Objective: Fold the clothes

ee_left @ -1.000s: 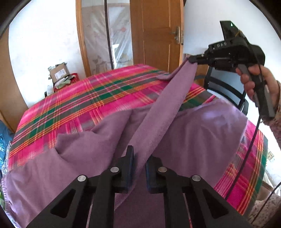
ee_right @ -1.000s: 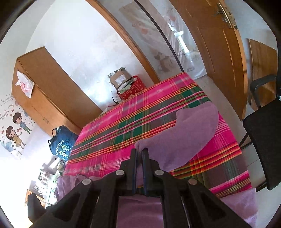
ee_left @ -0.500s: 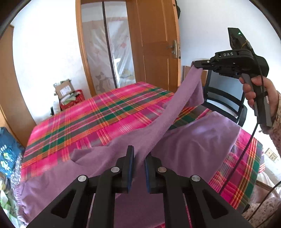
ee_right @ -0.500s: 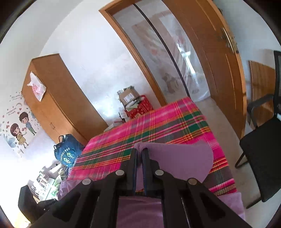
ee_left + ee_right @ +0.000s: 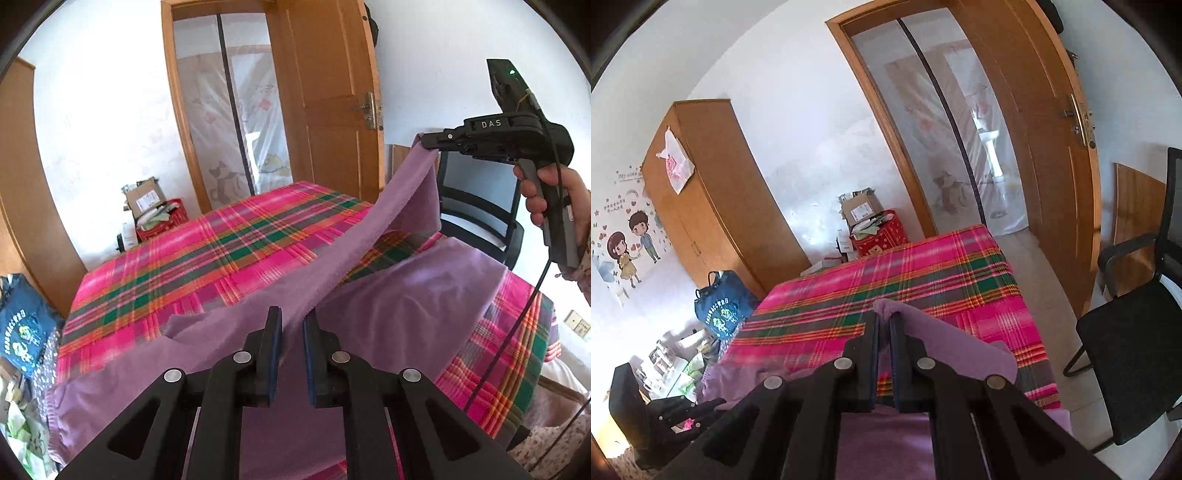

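Above the plaid tabletop (image 5: 229,258) I hold the purple garment (image 5: 388,314) by one edge, my left tool (image 5: 291,328) and right tool (image 5: 882,325) each pinching it, so the stretched edge gives a straight fold line.

Purple garment (image 5: 388,314): soft matte fabric, partly lifted. One edge stretches taut from bottom centre of the left wrist frame up to upper right. Rest drapes in loose folds across lower frame, over a pink-green plaid surface.

right gripper (image 5: 428,142) raised higher | purple garment (image 5: 388,295) lifted further off table
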Demonstrator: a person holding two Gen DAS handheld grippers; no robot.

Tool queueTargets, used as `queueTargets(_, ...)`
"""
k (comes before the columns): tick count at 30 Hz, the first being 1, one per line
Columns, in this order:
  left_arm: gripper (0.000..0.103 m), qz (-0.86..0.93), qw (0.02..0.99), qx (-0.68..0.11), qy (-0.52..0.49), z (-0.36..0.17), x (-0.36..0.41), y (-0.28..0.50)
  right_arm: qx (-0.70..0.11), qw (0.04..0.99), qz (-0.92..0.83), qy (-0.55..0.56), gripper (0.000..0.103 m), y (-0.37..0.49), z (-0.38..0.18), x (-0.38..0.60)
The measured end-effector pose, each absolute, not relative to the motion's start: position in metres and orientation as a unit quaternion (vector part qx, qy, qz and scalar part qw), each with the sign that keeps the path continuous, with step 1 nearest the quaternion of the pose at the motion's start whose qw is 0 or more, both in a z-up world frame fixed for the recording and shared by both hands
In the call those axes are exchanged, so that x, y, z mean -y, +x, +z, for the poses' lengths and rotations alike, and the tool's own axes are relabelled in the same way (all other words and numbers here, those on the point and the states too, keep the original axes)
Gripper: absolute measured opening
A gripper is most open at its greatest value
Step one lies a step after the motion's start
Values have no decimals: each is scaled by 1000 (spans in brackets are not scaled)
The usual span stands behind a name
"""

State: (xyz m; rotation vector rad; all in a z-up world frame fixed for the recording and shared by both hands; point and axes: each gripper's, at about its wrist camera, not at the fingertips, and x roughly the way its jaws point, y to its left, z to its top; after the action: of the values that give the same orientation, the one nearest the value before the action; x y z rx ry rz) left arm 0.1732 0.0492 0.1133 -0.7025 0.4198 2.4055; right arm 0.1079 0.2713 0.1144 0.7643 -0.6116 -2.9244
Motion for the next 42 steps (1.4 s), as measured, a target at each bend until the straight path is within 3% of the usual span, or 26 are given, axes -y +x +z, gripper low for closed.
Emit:
queueTargets(19, 12, 865, 327, -157, -348, 42, -50, 201, 228, -8, -922, 313, 6, 170, 31, -275)
queueTargets(42, 13, 857, 339, -125, -368, 39, -38, 201, 261, -62, -879, 393, 5, 195, -36, -285)
